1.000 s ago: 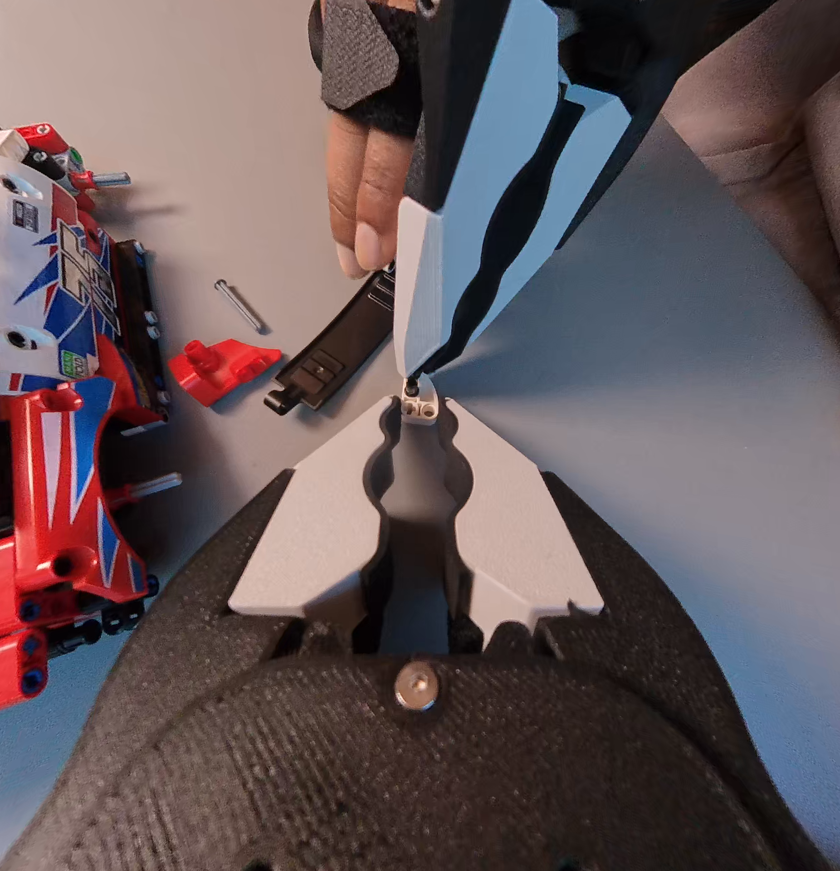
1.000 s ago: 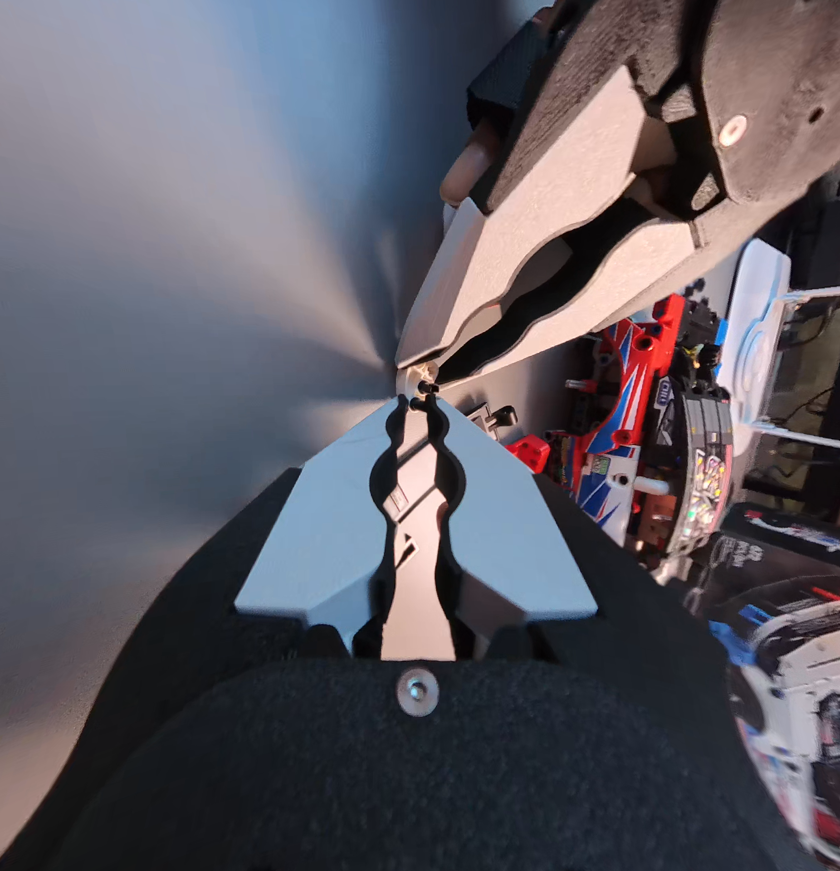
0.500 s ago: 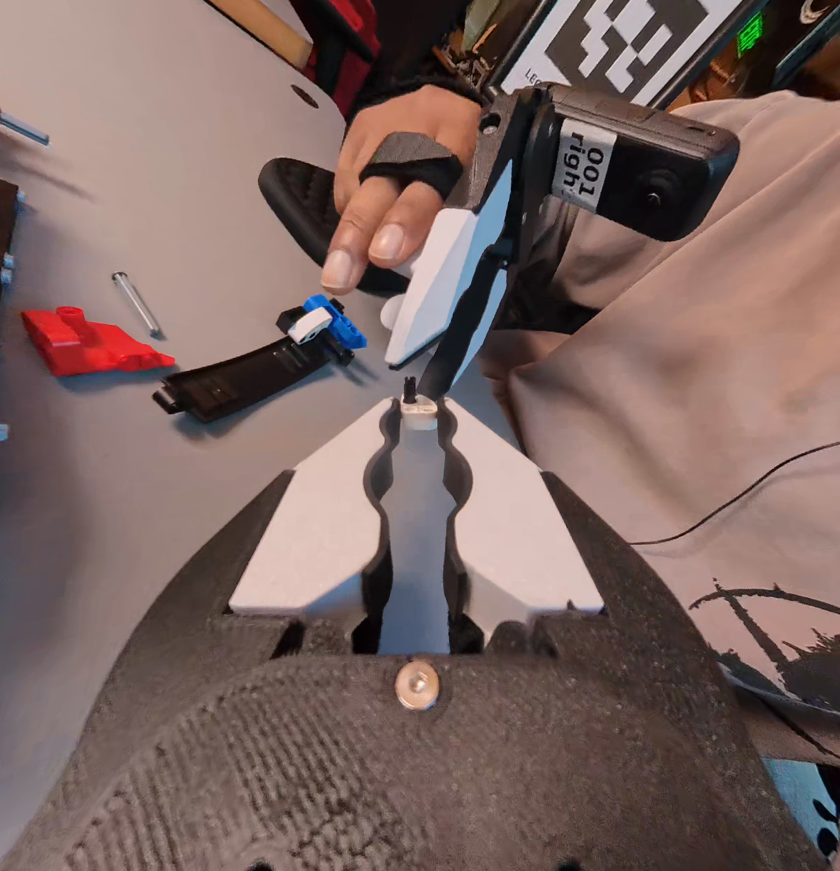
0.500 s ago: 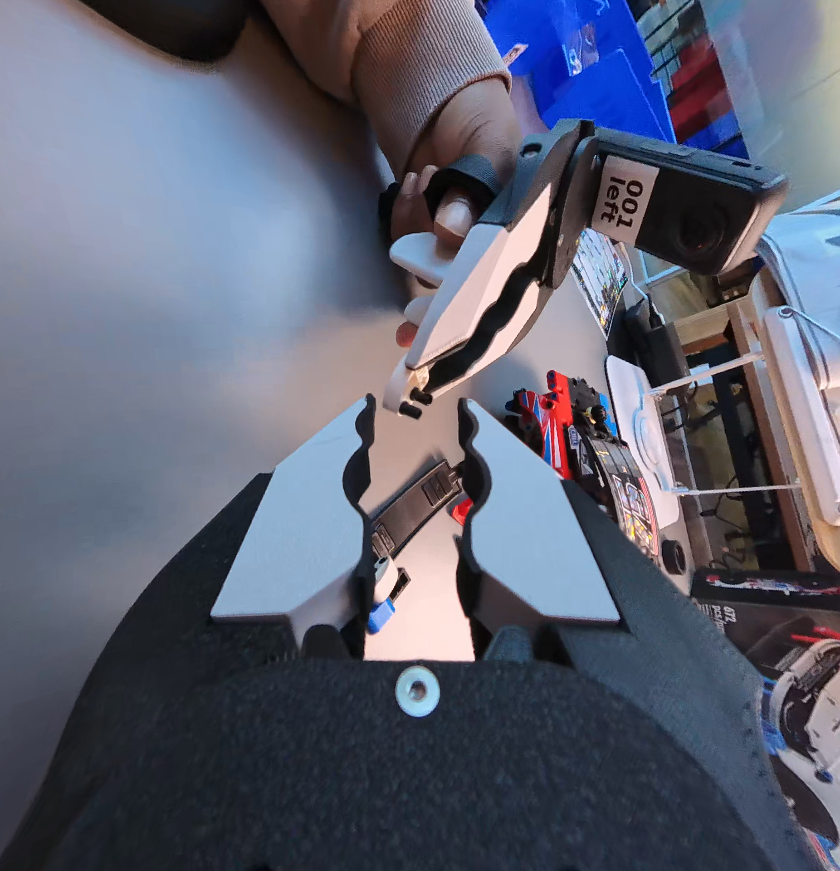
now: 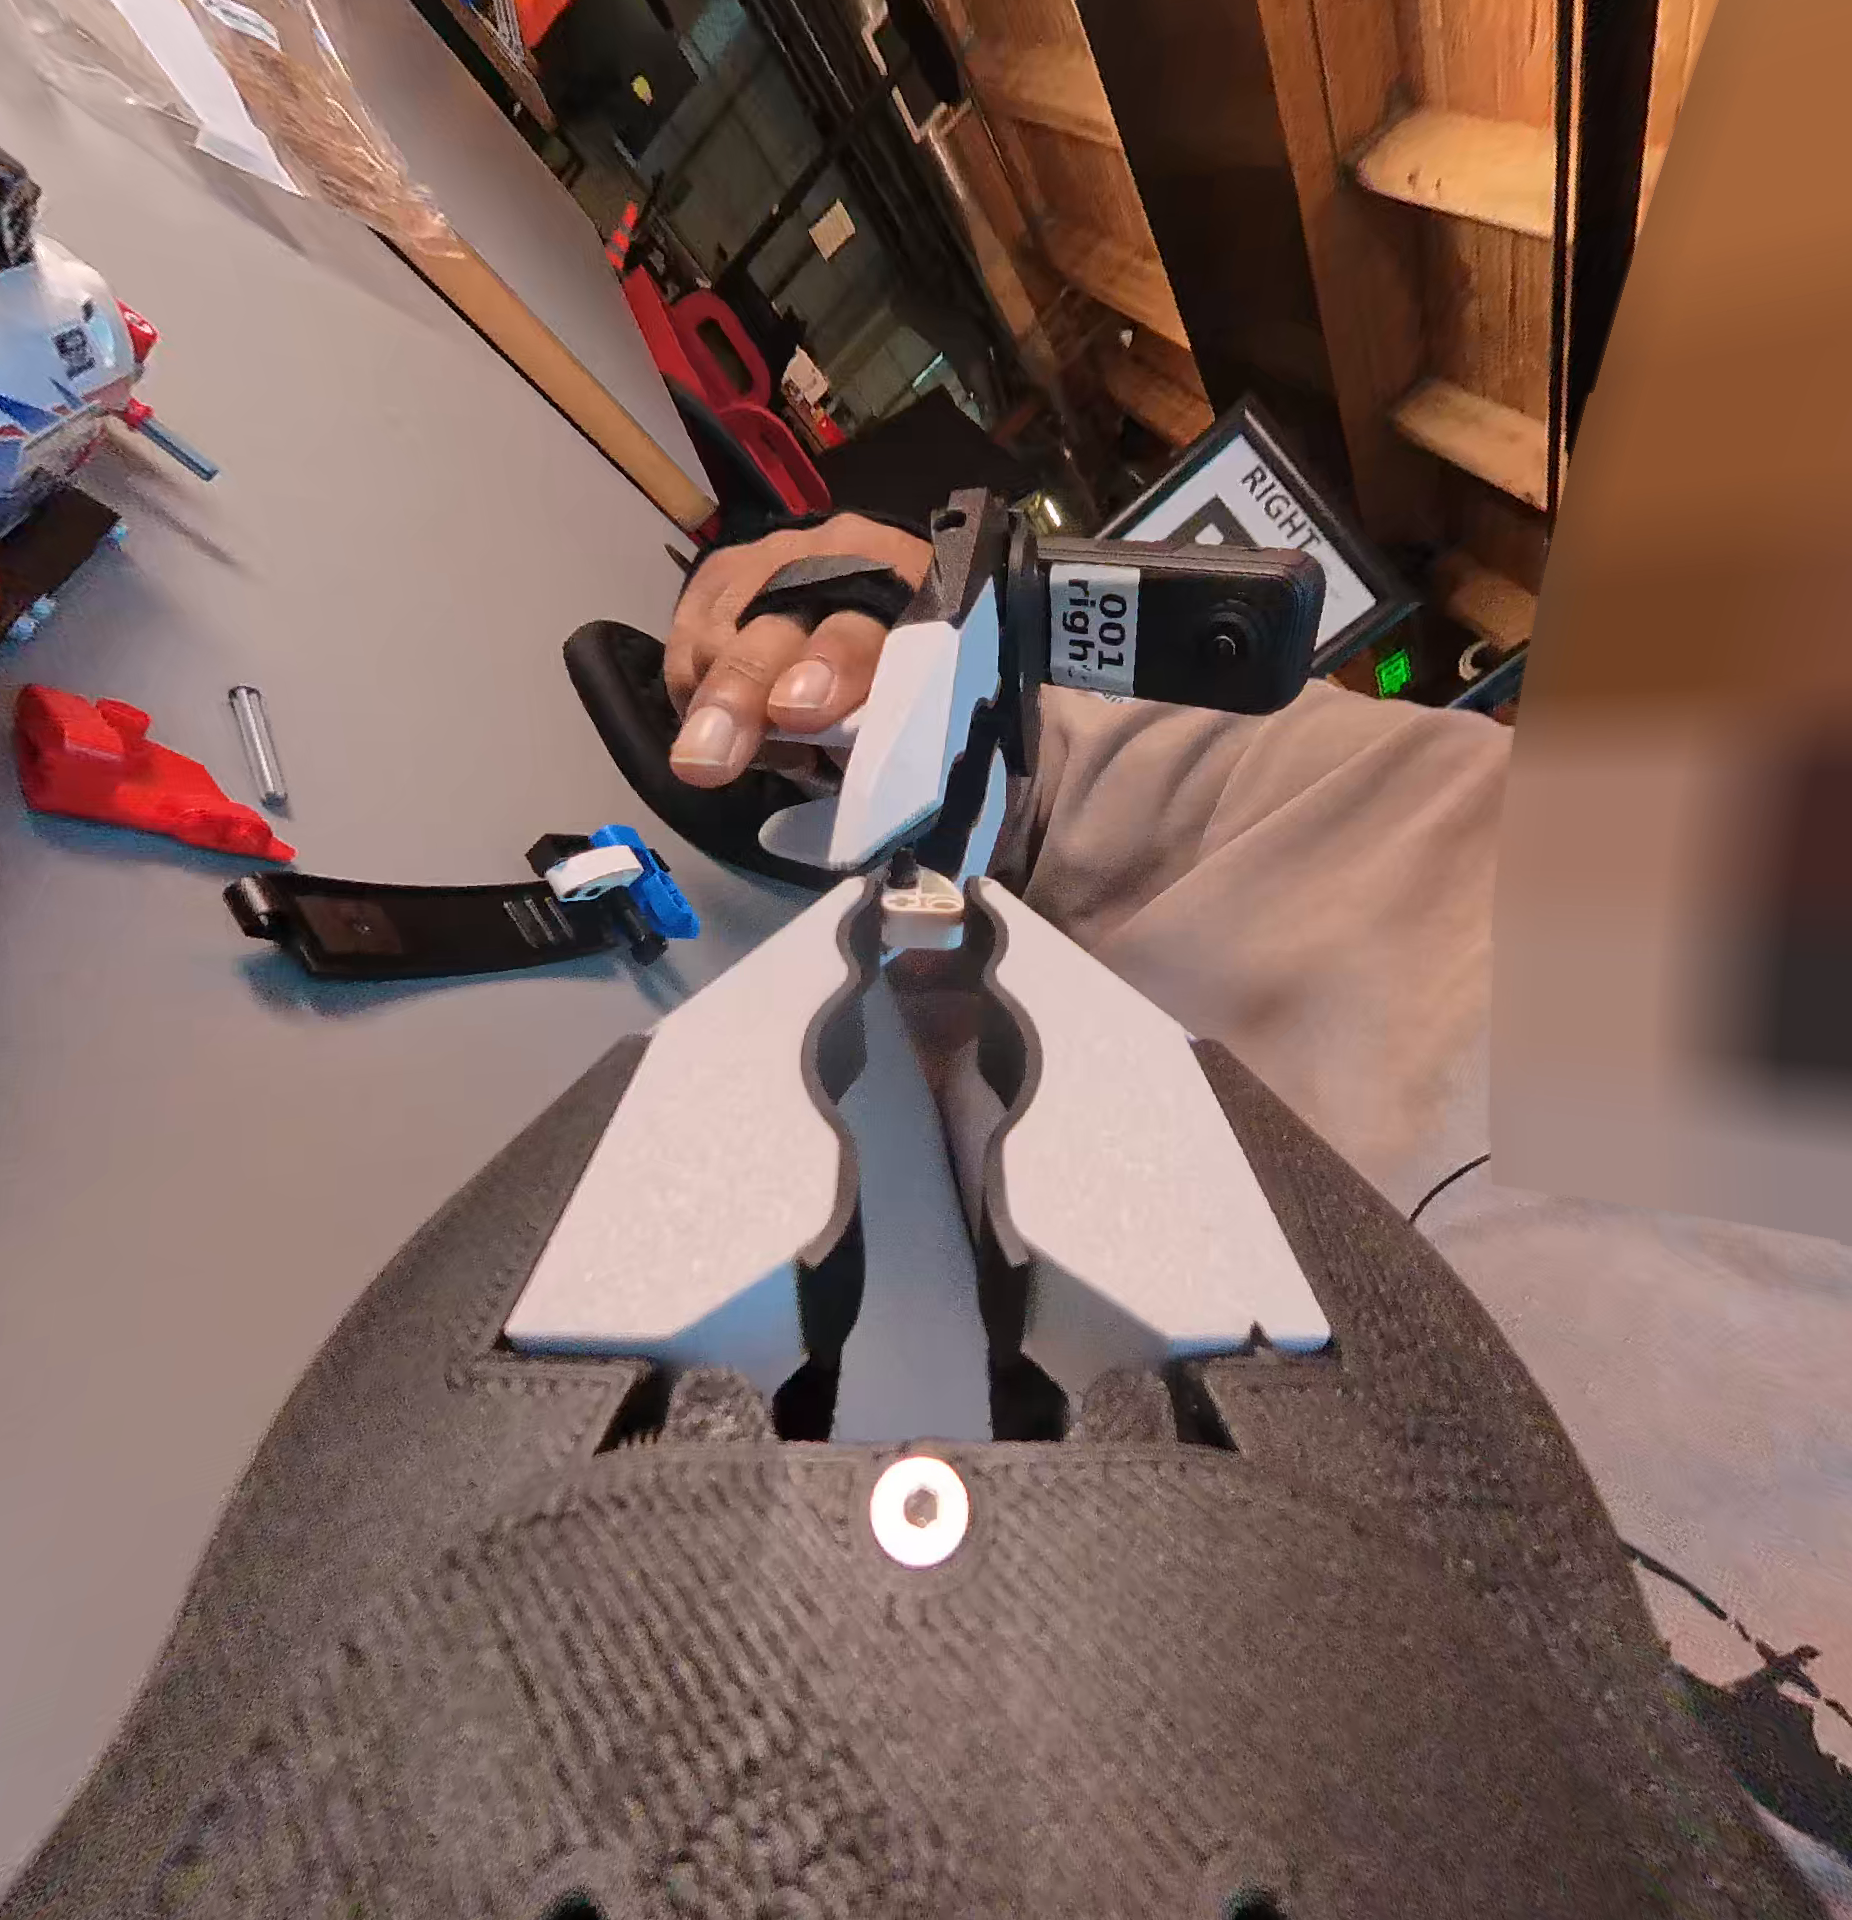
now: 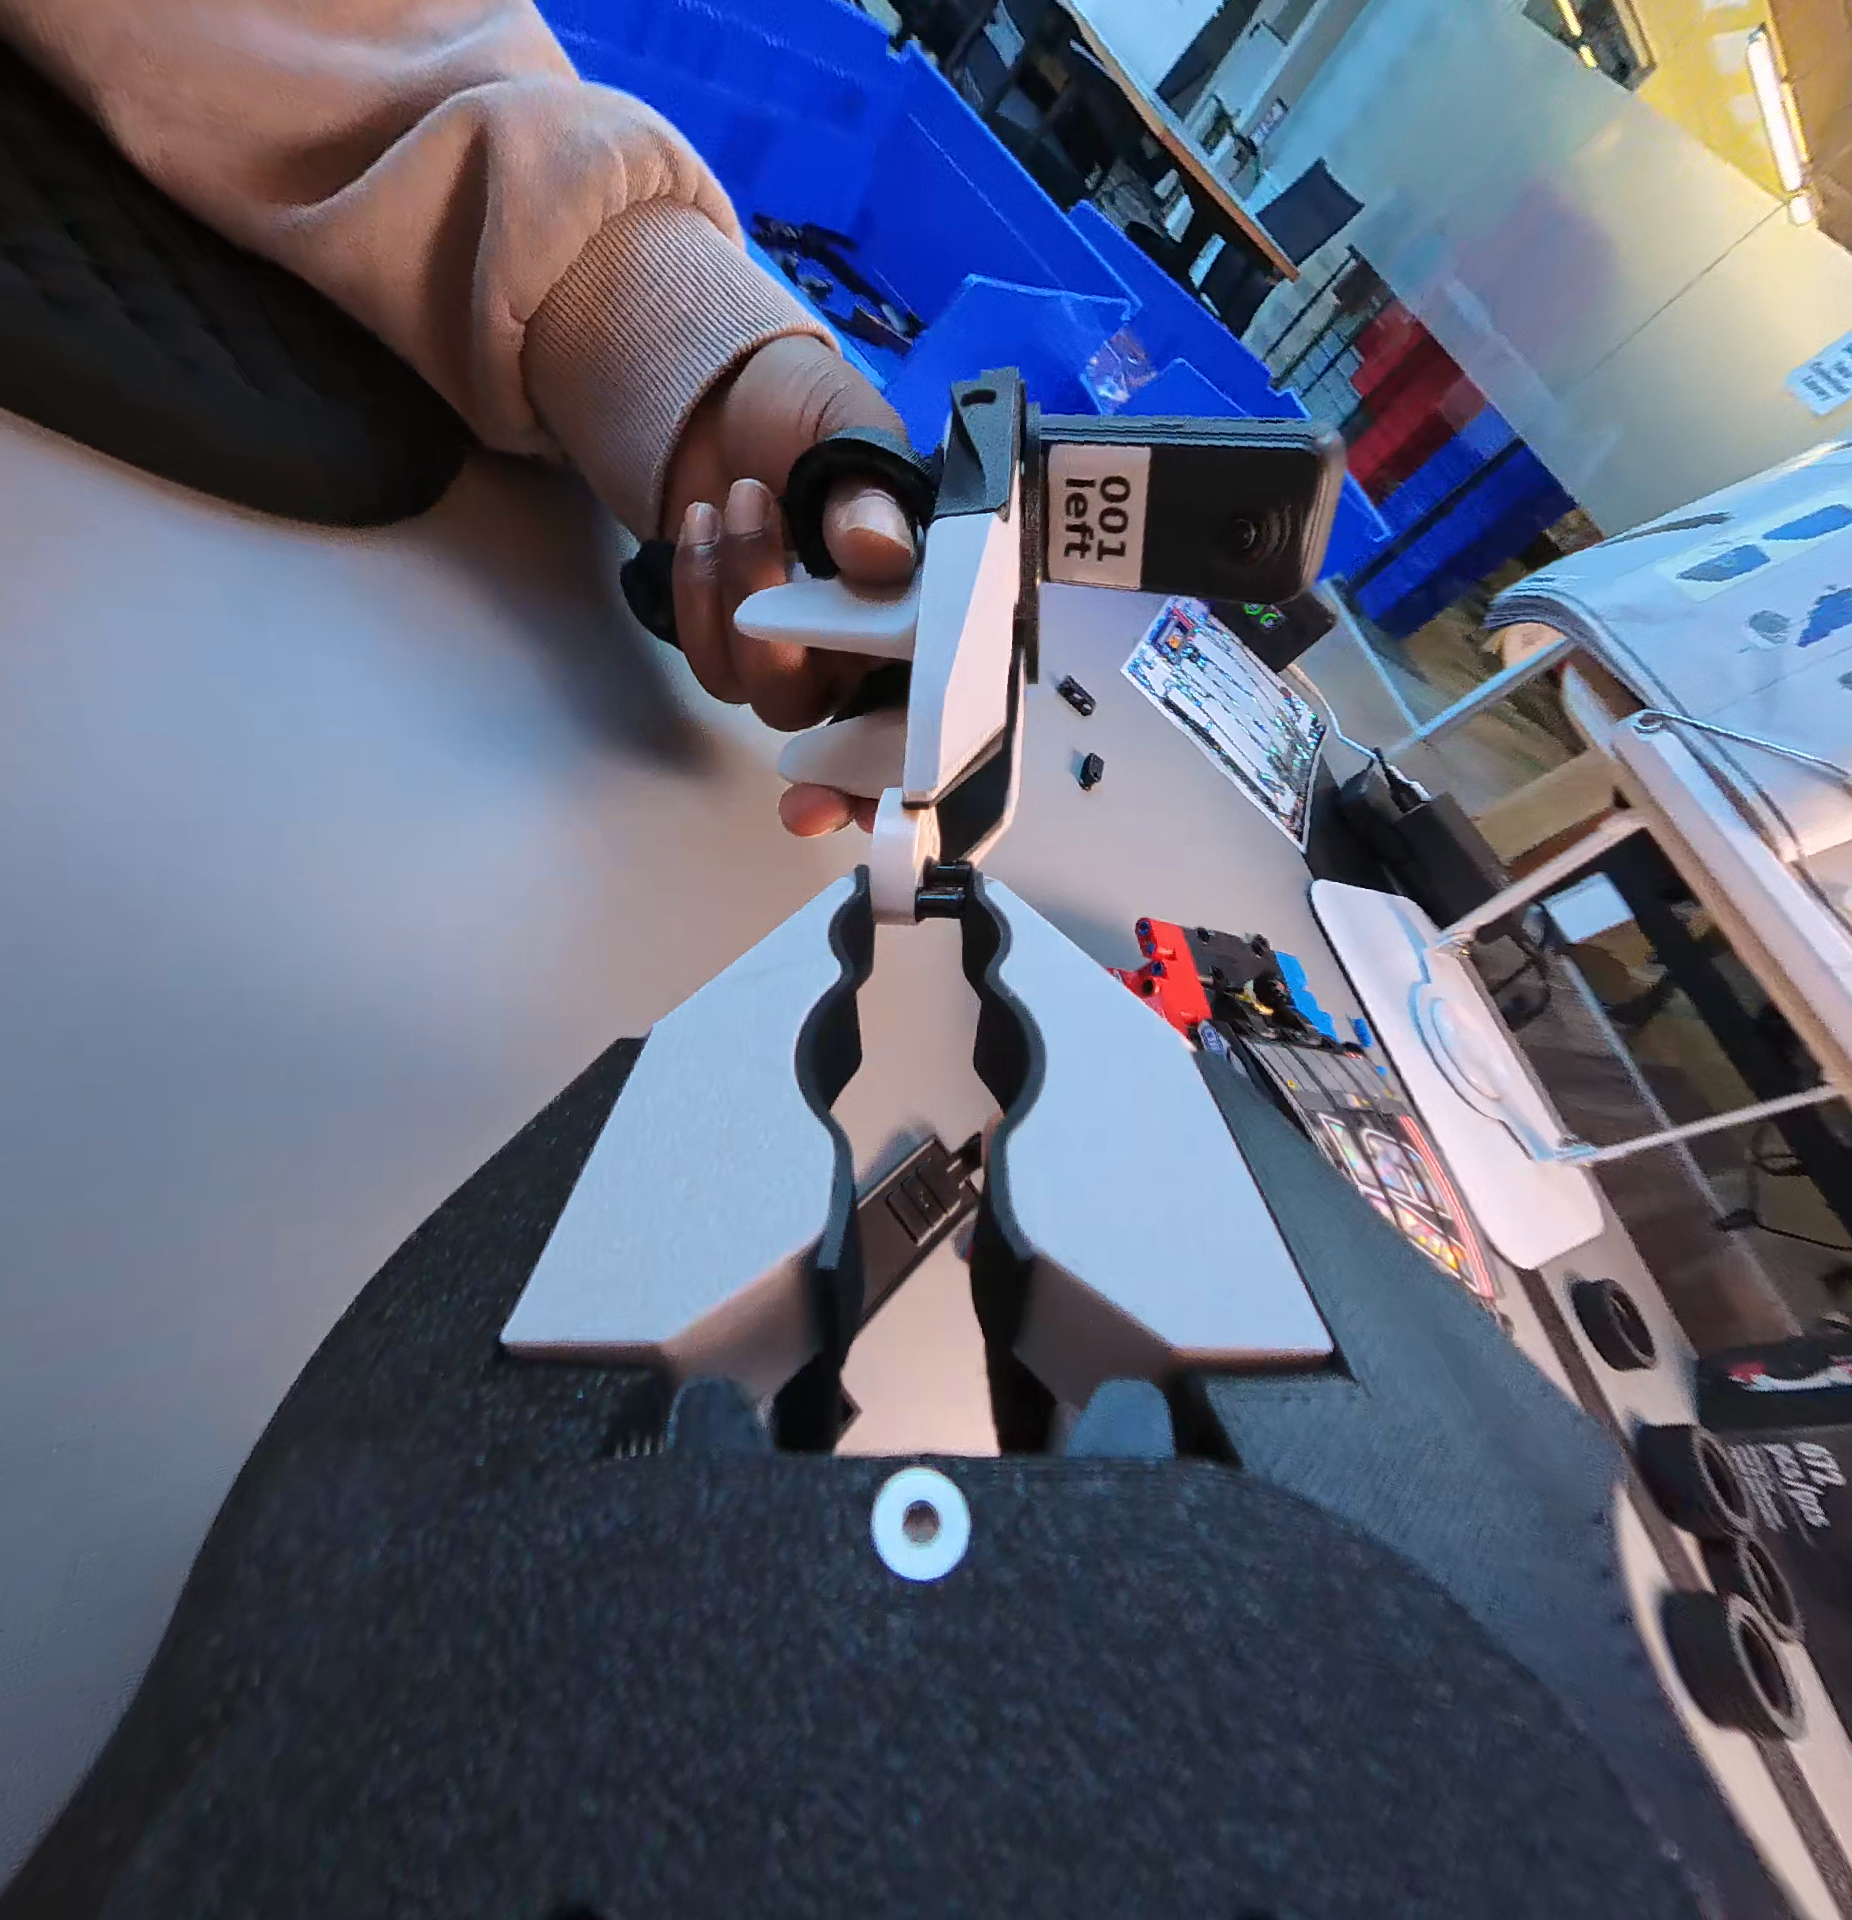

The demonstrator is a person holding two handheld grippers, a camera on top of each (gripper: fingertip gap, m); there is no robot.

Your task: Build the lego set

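Note:
My left gripper [image 5: 922,904] is shut on a small white lego piece [image 5: 924,916] with a black pin [image 5: 904,868] standing out of it, held above the grey table [image 5: 382,623]. In the right wrist view my right gripper [image 6: 917,891] has closed in on the same white piece [image 6: 894,868] and its black pin [image 6: 943,896]; one fingertip touches the piece, the other the pin. The left gripper [image 6: 917,821] comes down from above there, edge on. The right gripper [image 5: 906,847] meets the left one tip to tip in the left wrist view.
On the table lie a black curved panel [image 5: 423,925] with blue and white pieces on its end, a red panel [image 5: 122,774] and a grey axle [image 5: 257,743]. The red, white and blue car model [image 5: 28,395] [image 6: 1265,997] stands beyond. Black tyres [image 6: 1722,1621] lie at the right. Only a small space, under 4 cm, lies between the two pairs of fingers. Both grippers' tips are roughly 15 centimetres from the grey axle [image 5: 257,743].
Half a second ago my right gripper stood open just short of the piece; now its fingers are closed on the piece and pin. Both grippers have tilted up from the table.

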